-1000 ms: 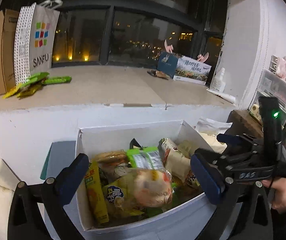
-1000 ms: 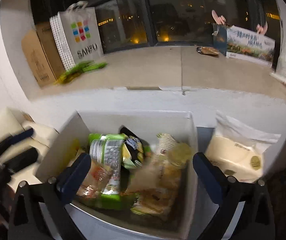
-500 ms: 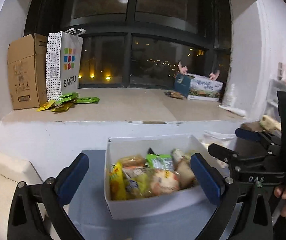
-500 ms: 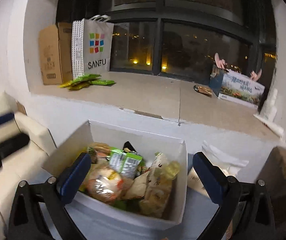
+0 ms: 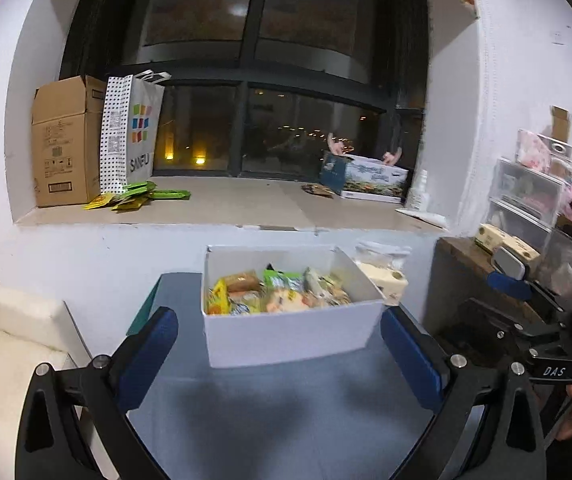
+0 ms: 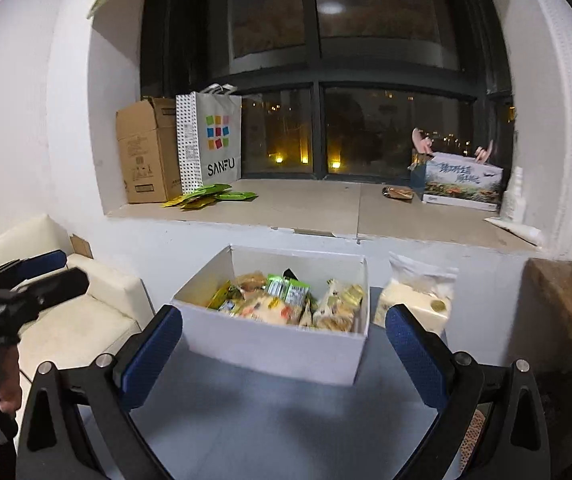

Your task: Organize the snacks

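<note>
A white cardboard box (image 5: 286,336) full of mixed snack packets (image 5: 277,294) stands on a blue-grey table. It also shows in the right wrist view (image 6: 273,350) with its snacks (image 6: 286,306). My left gripper (image 5: 281,356) is open and empty, held back from the box's near side. My right gripper (image 6: 286,354) is open and empty, also back from the box. Green and yellow snack packets (image 5: 137,197) lie on the window sill; they also show in the right wrist view (image 6: 209,195).
A white bag of snacks (image 6: 418,300) lies right of the box. On the sill stand a cardboard carton (image 5: 65,140), a SANFU paper bag (image 5: 133,136) and a printed box (image 5: 370,180). A cream sofa (image 5: 5,344) is left, a wooden shelf with clear drawers (image 5: 526,196) right.
Both grippers have pulled back and up from right above the box to a spot well in front of it. Both stayed open and empty.
</note>
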`<state>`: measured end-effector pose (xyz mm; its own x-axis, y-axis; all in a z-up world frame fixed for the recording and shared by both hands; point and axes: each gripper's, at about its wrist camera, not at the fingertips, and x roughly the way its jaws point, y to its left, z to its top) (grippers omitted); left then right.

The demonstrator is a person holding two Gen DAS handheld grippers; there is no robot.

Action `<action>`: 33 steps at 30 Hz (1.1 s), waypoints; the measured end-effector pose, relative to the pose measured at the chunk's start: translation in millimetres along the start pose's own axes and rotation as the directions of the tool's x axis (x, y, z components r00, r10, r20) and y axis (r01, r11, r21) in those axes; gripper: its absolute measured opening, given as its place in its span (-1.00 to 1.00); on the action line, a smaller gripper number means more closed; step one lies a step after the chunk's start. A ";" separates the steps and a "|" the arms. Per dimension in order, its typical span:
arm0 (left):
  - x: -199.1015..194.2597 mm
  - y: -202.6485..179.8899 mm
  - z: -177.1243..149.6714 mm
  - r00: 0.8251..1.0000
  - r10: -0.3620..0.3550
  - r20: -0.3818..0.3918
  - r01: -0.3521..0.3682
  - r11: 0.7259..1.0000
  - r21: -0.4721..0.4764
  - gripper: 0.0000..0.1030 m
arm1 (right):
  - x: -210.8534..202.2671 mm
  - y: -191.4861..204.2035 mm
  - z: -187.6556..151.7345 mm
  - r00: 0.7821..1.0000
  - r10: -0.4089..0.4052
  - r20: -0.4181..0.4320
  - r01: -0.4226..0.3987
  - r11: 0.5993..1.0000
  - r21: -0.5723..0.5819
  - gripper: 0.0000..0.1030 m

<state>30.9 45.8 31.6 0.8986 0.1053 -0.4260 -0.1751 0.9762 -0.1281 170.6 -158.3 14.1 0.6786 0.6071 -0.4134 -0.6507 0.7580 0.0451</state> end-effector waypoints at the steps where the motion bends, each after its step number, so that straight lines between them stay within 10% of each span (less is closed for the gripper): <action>1: -4.8 -3.0 -4.1 1.000 -0.006 -0.003 0.006 1.000 0.002 1.00 | -10.7 0.8 -7.2 1.000 0.000 0.004 0.000 1.000 0.010 1.00; 33: -21.9 -26.2 -28.5 0.998 -0.029 -0.060 0.031 0.999 0.033 1.00 | -59.3 5.2 -42.4 0.999 -0.010 -0.031 0.012 0.998 0.059 1.00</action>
<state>4.3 12.6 18.7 0.8773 0.0658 -0.4754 -0.1342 0.9847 -0.1114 112.5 -200.5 0.3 0.6747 0.5915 -0.4415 -0.6212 0.7781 0.0932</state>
